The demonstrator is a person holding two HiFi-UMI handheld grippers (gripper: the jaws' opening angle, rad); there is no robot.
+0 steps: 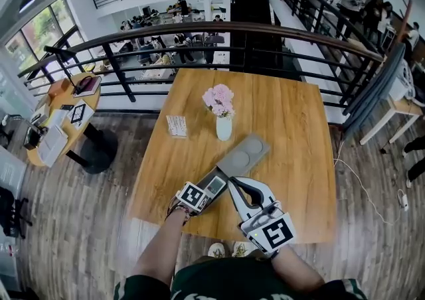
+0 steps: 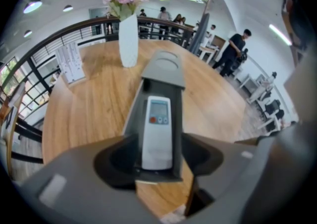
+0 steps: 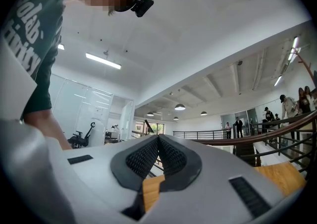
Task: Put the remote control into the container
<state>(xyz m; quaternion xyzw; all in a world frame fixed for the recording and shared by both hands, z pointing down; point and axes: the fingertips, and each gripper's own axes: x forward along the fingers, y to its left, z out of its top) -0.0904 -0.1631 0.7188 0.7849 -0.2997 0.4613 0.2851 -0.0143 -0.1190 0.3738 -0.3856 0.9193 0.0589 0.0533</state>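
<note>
The white remote control (image 2: 156, 131) lies face up inside a long grey open container (image 2: 132, 114), its screen toward the far end. My left gripper (image 2: 153, 161) is shut on the container's near end, one jaw against each side wall. From the head view, the remote (image 1: 216, 186) and container (image 1: 207, 182) sit at the table's near edge, just ahead of the left gripper (image 1: 201, 196). A grey lid part (image 1: 244, 154) with two round dimples extends from the container's far end. My right gripper (image 1: 234, 186) hovers beside the container, shut and empty; its own view tilts up toward the ceiling, where the gripper (image 3: 158, 141) shows closed.
A white vase of pink flowers (image 1: 224, 126) stands mid-table just beyond the lid. A small printed card stand (image 1: 176, 125) is to its left. The wooden table (image 1: 292, 133) abuts a curved black railing (image 1: 199, 33). A round side table (image 1: 73, 109) stands off left.
</note>
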